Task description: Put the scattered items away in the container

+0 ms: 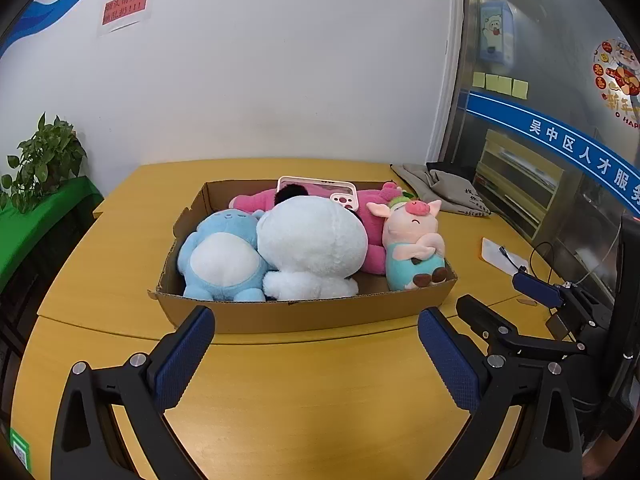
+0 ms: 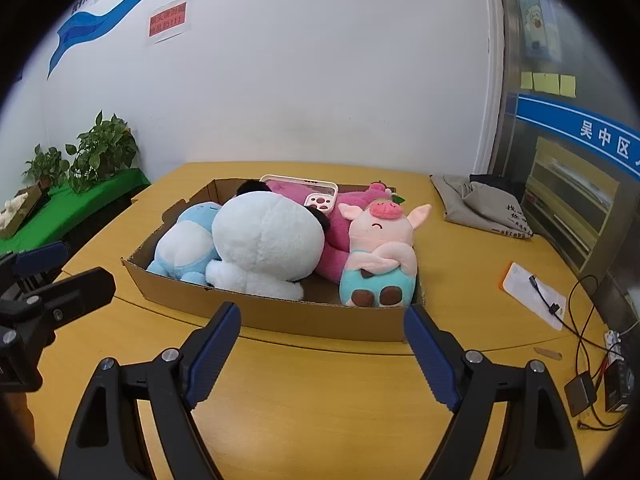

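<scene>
- Left gripper (image 1: 316, 354), left wrist view: jaws wide, nothing between the pads; bare yellow table (image 1: 280, 400) beneath. Cardboard box (image 1: 280, 316) lies straight ahead, long axis running across the view, near wall just beyond the fingertips.
- Box holds blue plush (image 1: 222, 256), white plush (image 1: 312, 244), pink plush (image 1: 370, 236), pig plush (image 1: 414, 240) and a phone case (image 1: 320, 188) propped at the back.
- Right gripper (image 2: 322, 354), right wrist view: jaws wide, empty. Box (image 2: 320, 320) ahead, pig plush (image 2: 380, 256) at its right end, nearest this hand.
- Judgement: plush toys all appear boxed; grey bag (image 2: 480, 204) sits outside, far right.
</scene>
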The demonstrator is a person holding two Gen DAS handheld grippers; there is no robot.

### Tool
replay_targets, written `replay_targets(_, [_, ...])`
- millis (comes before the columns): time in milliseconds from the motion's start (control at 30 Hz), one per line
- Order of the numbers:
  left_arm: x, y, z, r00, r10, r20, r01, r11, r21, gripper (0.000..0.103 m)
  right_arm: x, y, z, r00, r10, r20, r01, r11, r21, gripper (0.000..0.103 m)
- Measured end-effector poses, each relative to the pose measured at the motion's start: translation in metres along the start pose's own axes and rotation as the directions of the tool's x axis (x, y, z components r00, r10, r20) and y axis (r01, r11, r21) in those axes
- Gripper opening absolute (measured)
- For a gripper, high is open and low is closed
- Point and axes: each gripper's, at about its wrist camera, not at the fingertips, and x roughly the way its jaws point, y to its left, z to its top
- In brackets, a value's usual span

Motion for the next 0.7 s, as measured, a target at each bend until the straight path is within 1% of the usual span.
replay_targets(167, [0.002, 0.005, -0.002, 1.0, 0.031, 0.002, -0.031, 0.999, -0.029, 0.103, 0.001, 0.0, -0.001, 1.0, 0.002, -0.005, -0.002, 1.0, 0.008, 0.084])
replay_targets(267, [0.004, 0.007, -0.004, 1.0, 0.027, -0.002, -0.027, 0.999, -0.045, 0.103, 0.001, 0.001, -0.002, 1.0, 0.0, -0.005, 0.0, 1.0, 0.005, 0.084])
replay_targets(700, [0.011, -0.001, -0.009, 0.999, 0.026, -0.019, -0.027, 0.999, -0.026, 0.103, 0.006, -0.001, -0.008, 1.0, -0.006, -0.028, 0.007, 1.0, 0.007, 0.083])
